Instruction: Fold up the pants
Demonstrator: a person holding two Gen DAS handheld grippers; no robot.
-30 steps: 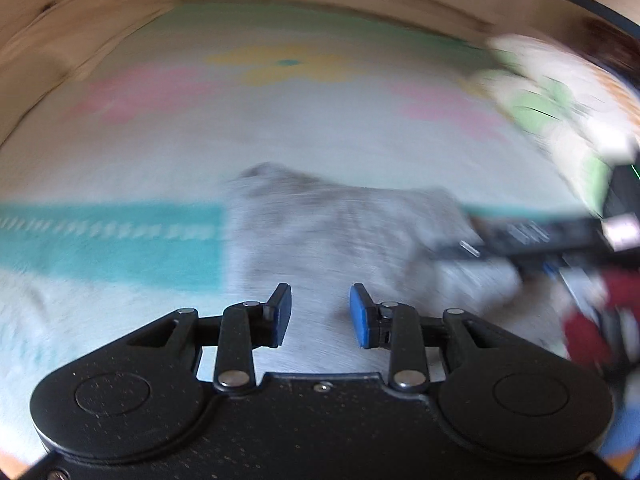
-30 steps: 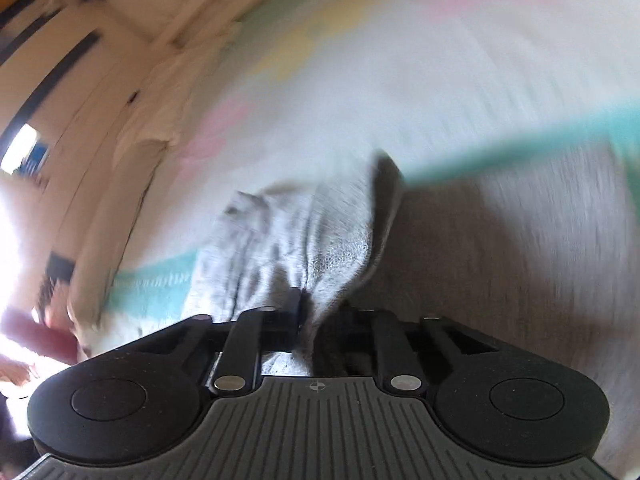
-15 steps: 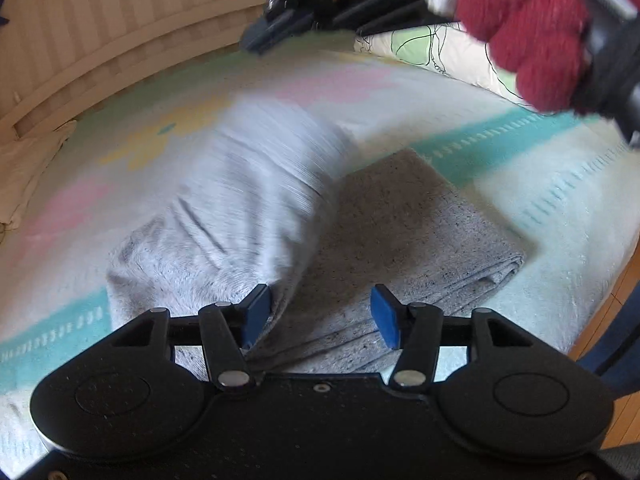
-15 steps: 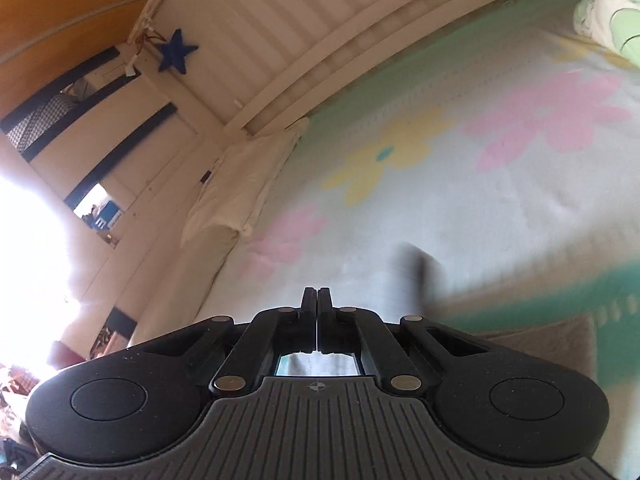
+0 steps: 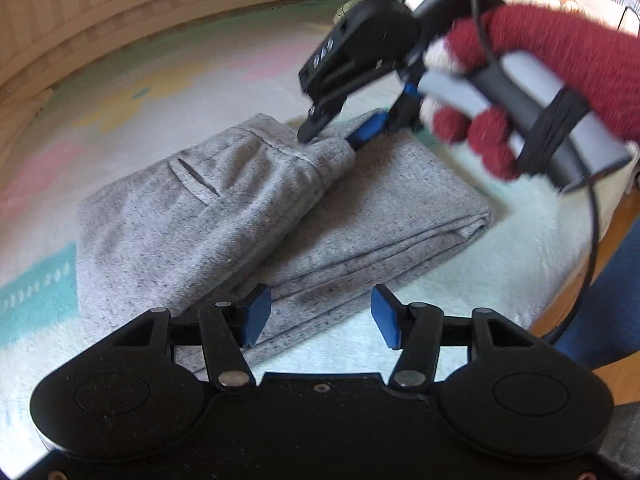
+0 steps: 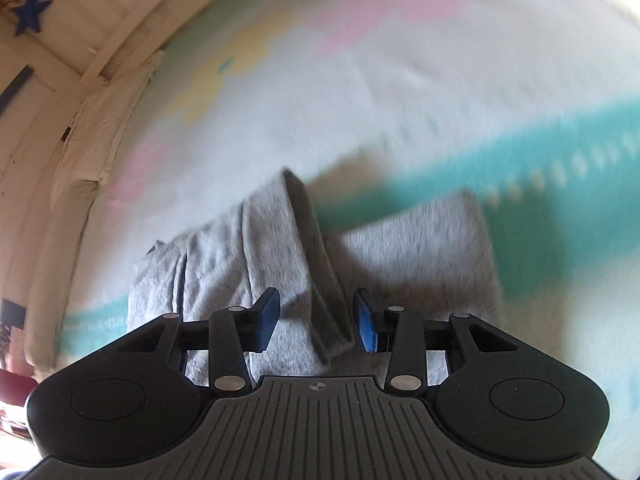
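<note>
Pants (image 5: pixel 256 216) on blanket (image 5: pixel 512 248), waist half lying skewed over far legs. Right gripper (image 6: pixel 316 320) parted, waistband between fingers, unclamped. Left gripper (image 5: pixel 318 316) parted at near edge, empty. Risk: unheld waistband slumps, fold ends crooked.

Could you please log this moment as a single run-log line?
task: fold pants | left gripper: open, over near edge | right gripper: open, waistband fold between fingers | gray pants: folded on blanket
</note>
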